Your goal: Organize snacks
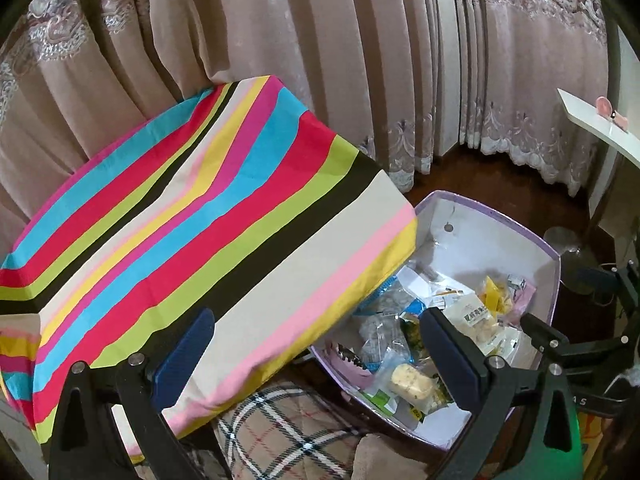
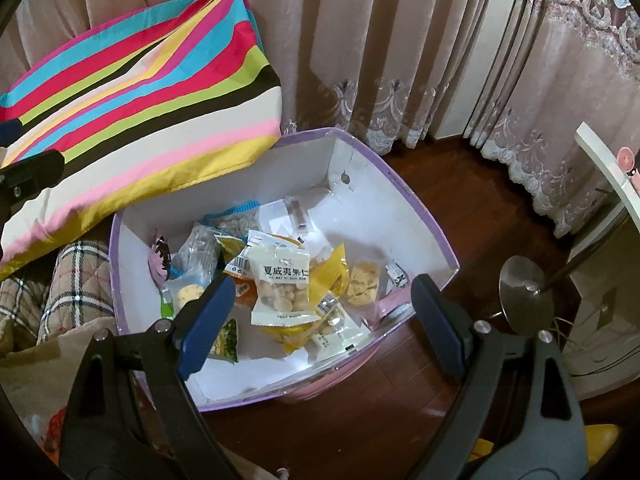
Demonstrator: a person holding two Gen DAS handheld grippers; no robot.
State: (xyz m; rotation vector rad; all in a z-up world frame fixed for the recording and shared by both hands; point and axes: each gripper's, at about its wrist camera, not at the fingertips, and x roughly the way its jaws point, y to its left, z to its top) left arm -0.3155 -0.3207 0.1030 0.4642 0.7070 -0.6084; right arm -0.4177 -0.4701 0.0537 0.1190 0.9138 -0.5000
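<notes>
Two claws are wide open and hold nothing. The right gripper [image 2: 318, 324] hangs over the near side of the purple box [image 2: 416, 216], which sits on the dark wood floor [image 2: 460, 184]. Many snack packets lie inside the box in a heap, with a white nut packet [image 2: 282, 290] on top and a yellow packet [image 2: 328, 276] just beside it. The left gripper [image 1: 318, 354] hangs near the striped cushion [image 1: 192, 216], left of the box. Pink curtains [image 2: 360, 40] hang far behind.
</notes>
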